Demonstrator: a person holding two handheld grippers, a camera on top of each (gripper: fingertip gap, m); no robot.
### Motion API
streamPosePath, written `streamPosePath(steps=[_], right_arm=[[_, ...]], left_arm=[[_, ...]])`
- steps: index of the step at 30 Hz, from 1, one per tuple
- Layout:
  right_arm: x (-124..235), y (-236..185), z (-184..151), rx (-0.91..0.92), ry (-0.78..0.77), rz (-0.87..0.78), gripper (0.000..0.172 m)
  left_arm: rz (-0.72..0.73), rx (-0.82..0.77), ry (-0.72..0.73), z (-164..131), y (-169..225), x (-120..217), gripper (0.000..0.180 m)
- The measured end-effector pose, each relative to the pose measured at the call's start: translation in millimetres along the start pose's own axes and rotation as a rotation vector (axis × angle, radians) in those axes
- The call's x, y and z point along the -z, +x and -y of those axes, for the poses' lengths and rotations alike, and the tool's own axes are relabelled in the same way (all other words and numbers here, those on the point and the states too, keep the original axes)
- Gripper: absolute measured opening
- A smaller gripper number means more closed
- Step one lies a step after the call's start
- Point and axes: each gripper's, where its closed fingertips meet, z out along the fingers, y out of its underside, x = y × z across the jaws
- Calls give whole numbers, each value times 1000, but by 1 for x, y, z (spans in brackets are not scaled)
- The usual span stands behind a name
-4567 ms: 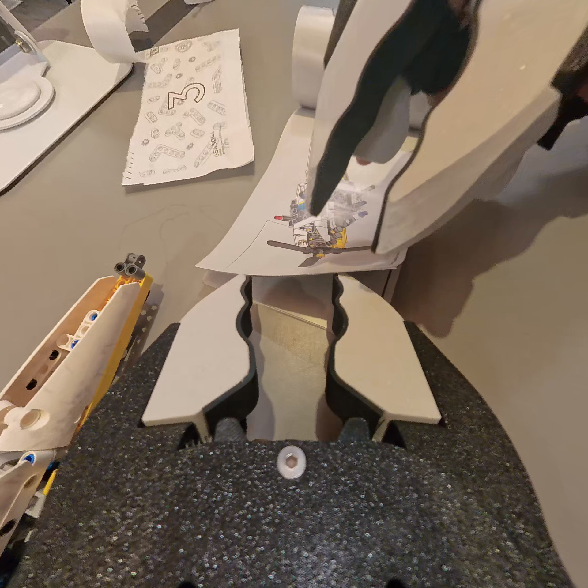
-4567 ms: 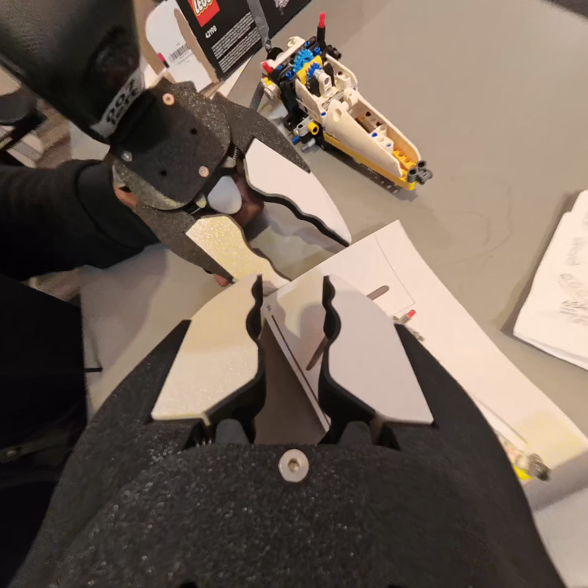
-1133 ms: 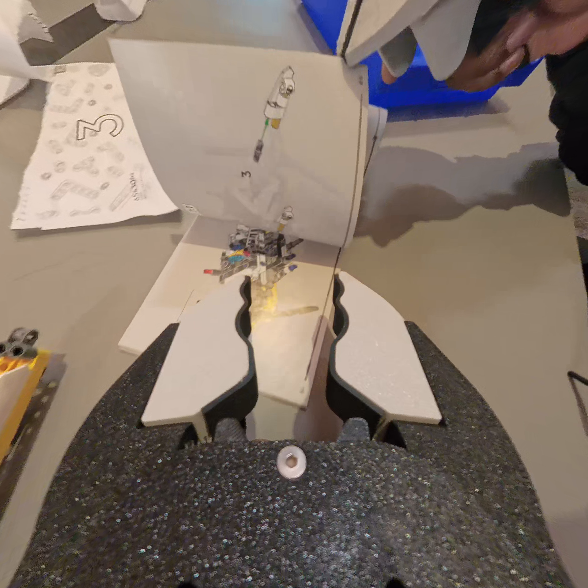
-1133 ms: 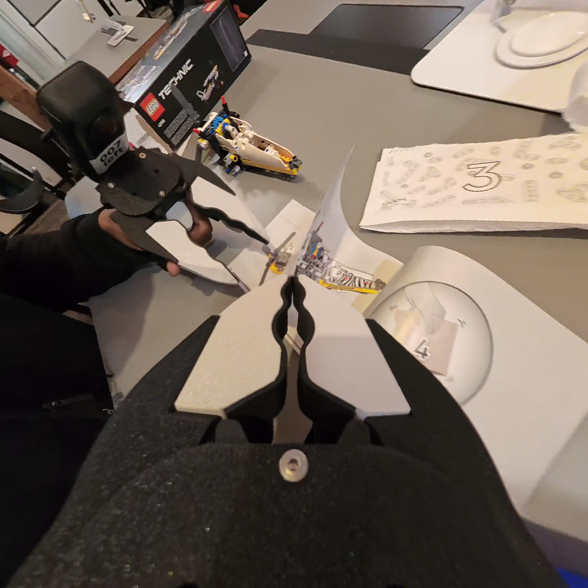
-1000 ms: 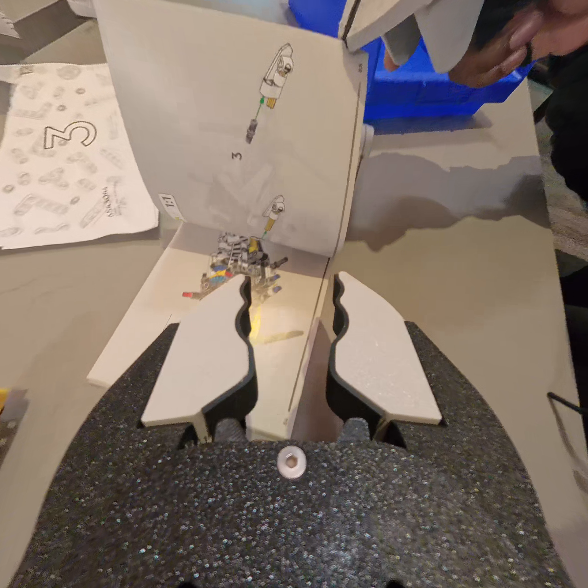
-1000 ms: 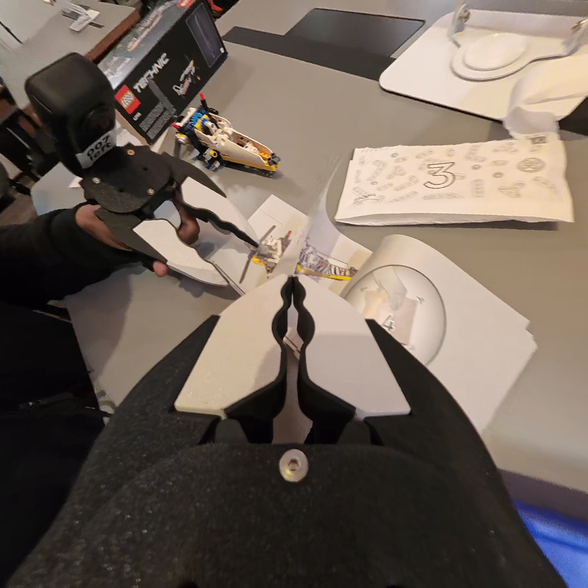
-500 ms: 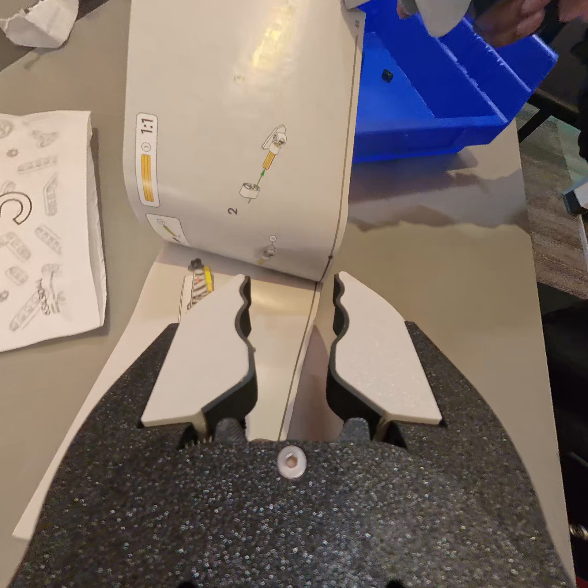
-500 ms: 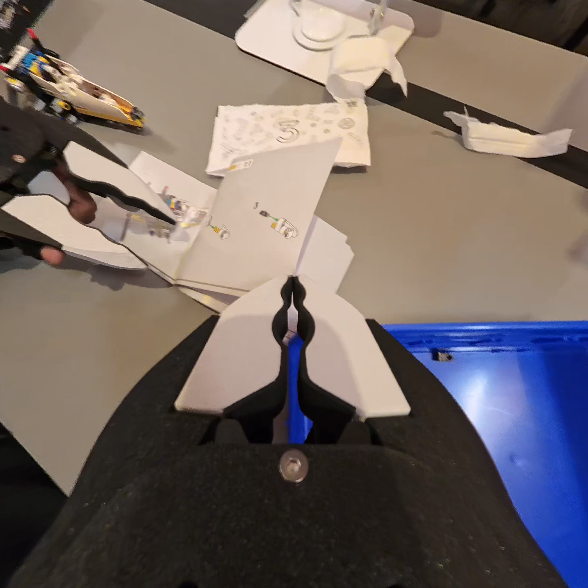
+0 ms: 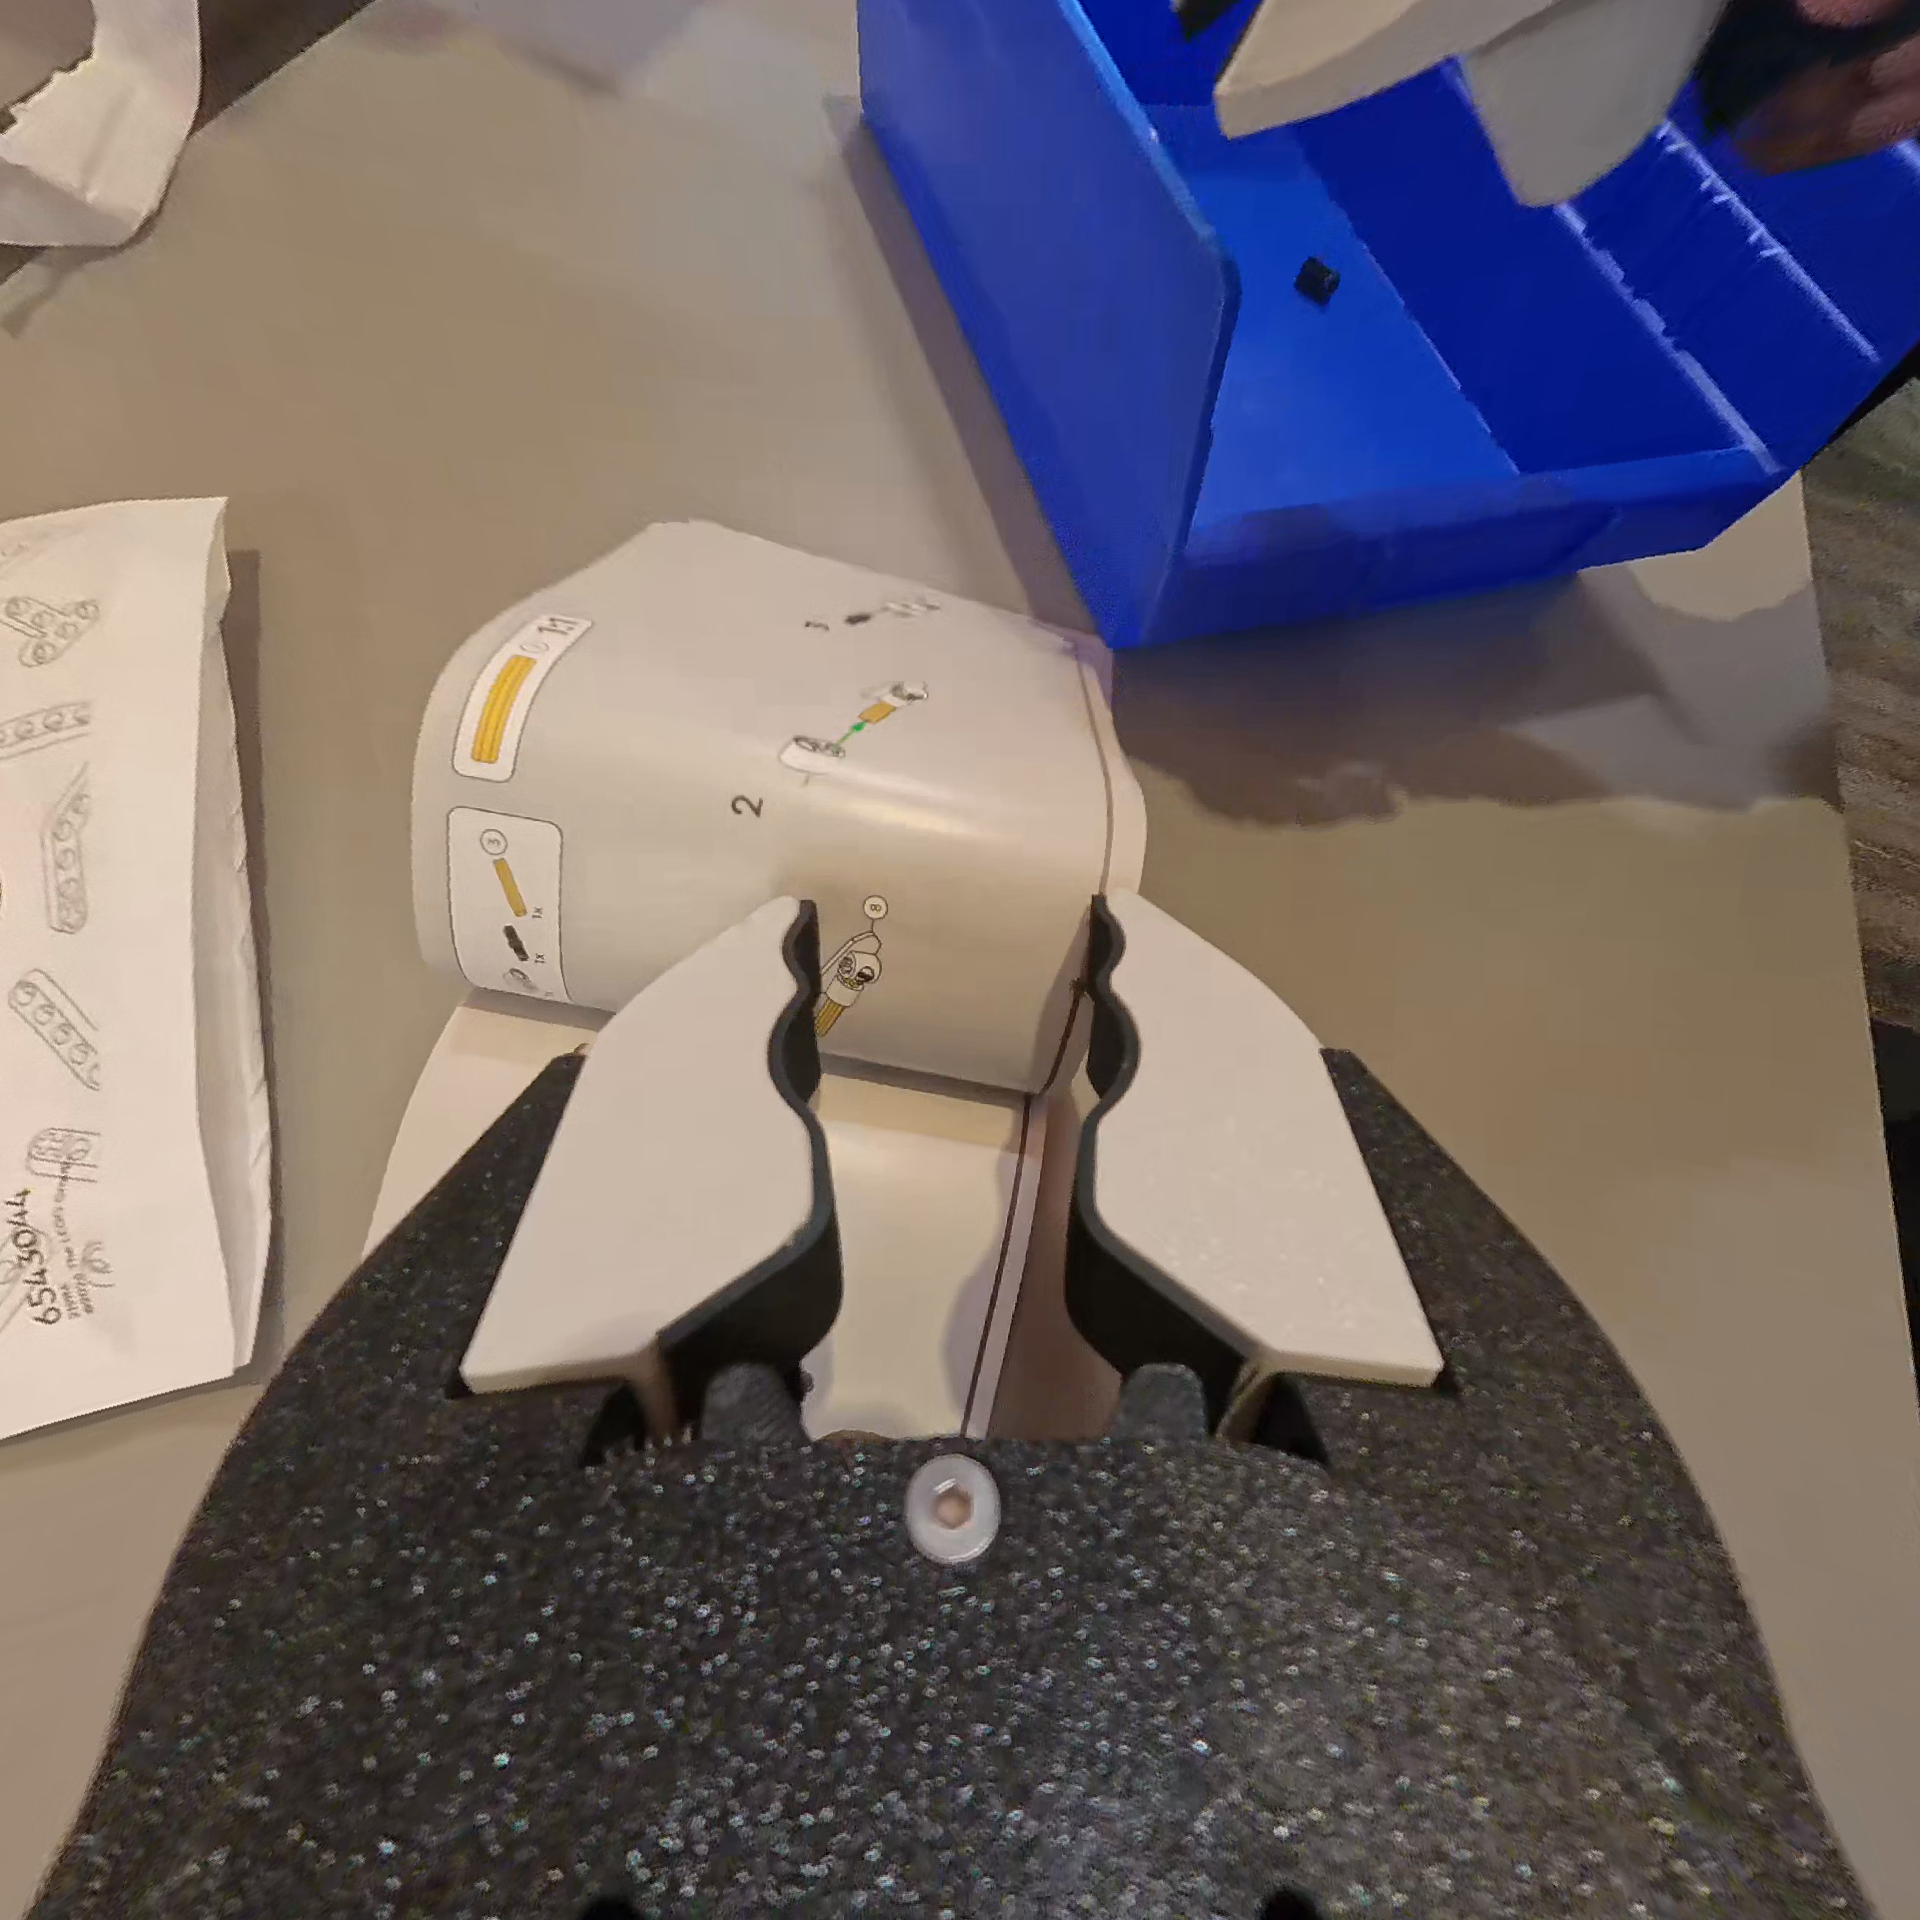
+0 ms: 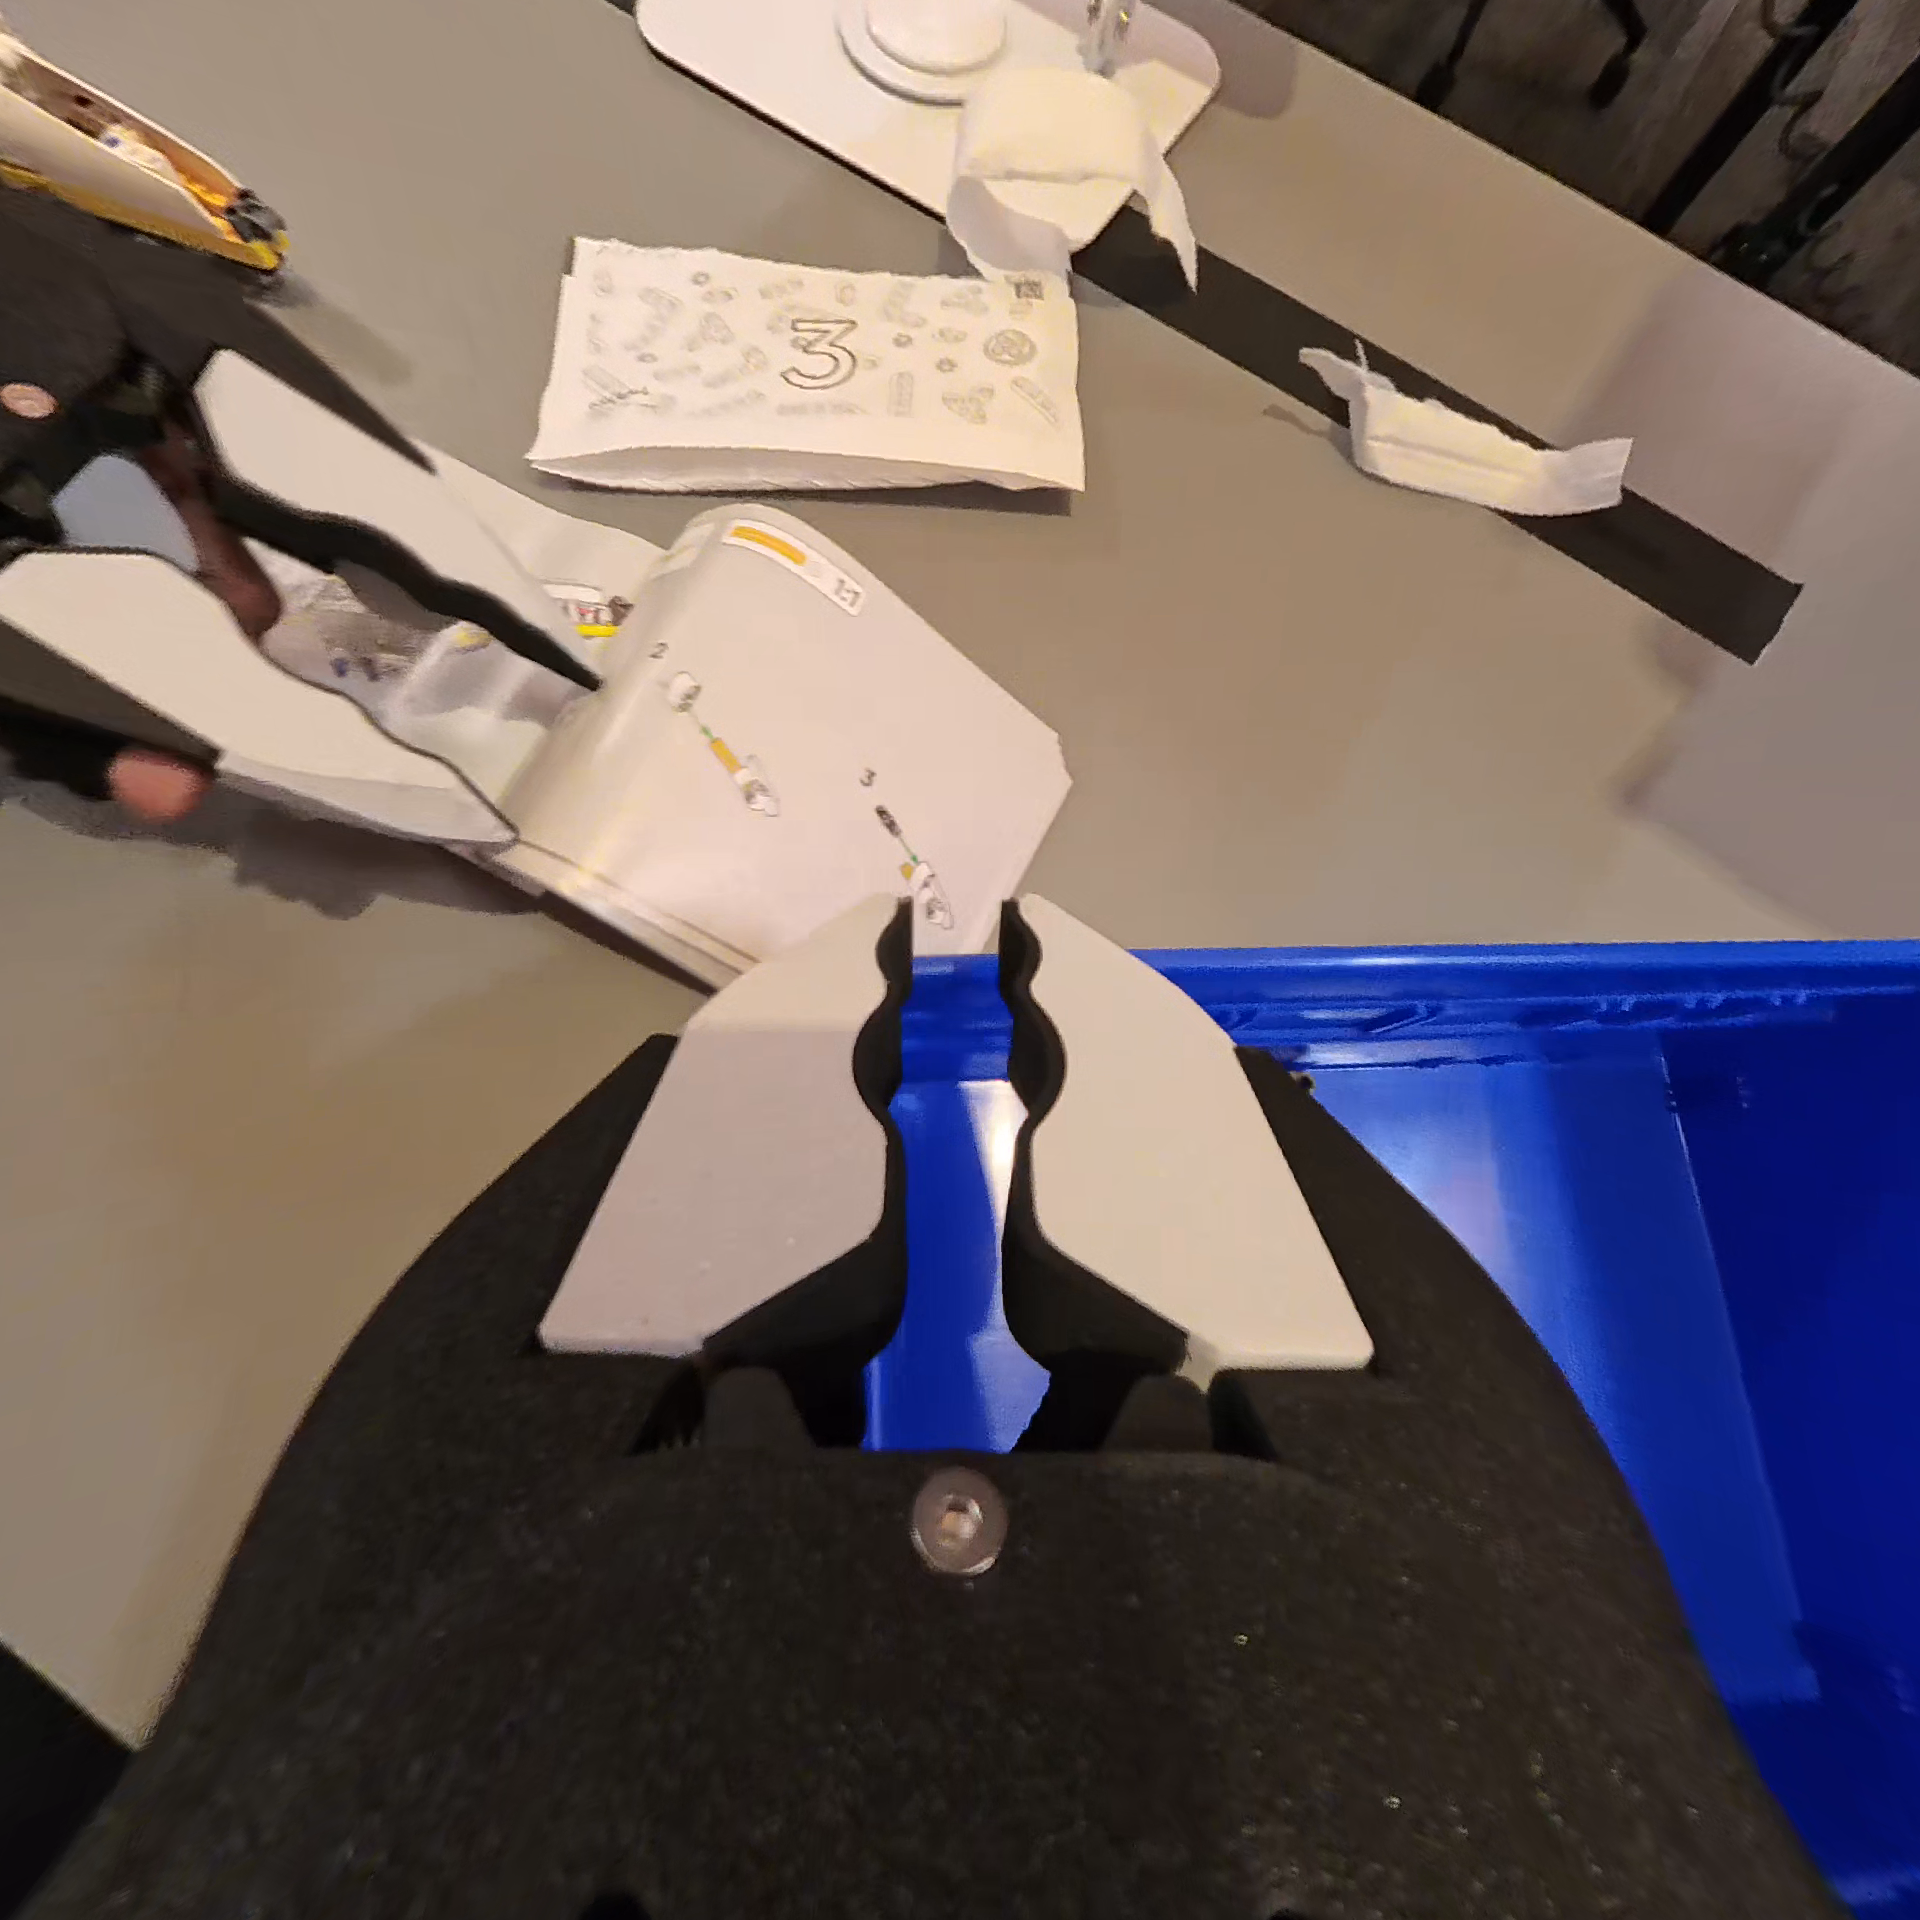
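Note:
An open instruction booklet (image 9: 748, 810) lies on the grey table, its turned page curving up from the spine. My left gripper (image 9: 951, 914) is open and empty, low over the booklet at the fold, with the page between its fingers but not gripped. In the right wrist view the left gripper (image 10: 551, 758) lies across the booklet's (image 10: 790, 748) left side. My right gripper (image 10: 956, 904) is slightly open and empty, above the rim of a blue bin (image 10: 1558, 997), just off the page's free corner. It also shows in the left wrist view (image 9: 1455, 104).
The blue bin (image 9: 1351, 436) holds a small black piece (image 9: 1314, 278). A printed paper bag (image 10: 810, 364) lies beyond the booklet. A white and yellow brick model (image 10: 135, 187), a white tray (image 10: 748, 62) with paper (image 10: 1049, 156) and a torn paper bag (image 10: 1475, 457) lie farther off. My hands' fingertips stand some 15 cm from each other.
My right gripper held the page pinched and swung it over toward the bin; now its fingers have parted and the page is free, sagging onto the booklet. My left gripper stayed open on the booklet.

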Motion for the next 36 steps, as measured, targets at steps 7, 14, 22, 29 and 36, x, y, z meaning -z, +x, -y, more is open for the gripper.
streamPosePath(steps=[7,14,22,29,36], right_arm=[[3,-43,4,58,89,96,16],[-13,-115,18,171,201,306,19],[-49,-227,43,382,186,569,25],[-92,-293,98,499,192,673,25],[-165,-337,150,586,158,652,25]], left_arm=[[18,-43,57,3,-2,19,51],[137,-253,339,15,-9,92,59],[438,-148,440,-66,-60,219,61],[719,-54,371,-134,-109,298,59],[851,-53,252,-166,-132,308,59]])
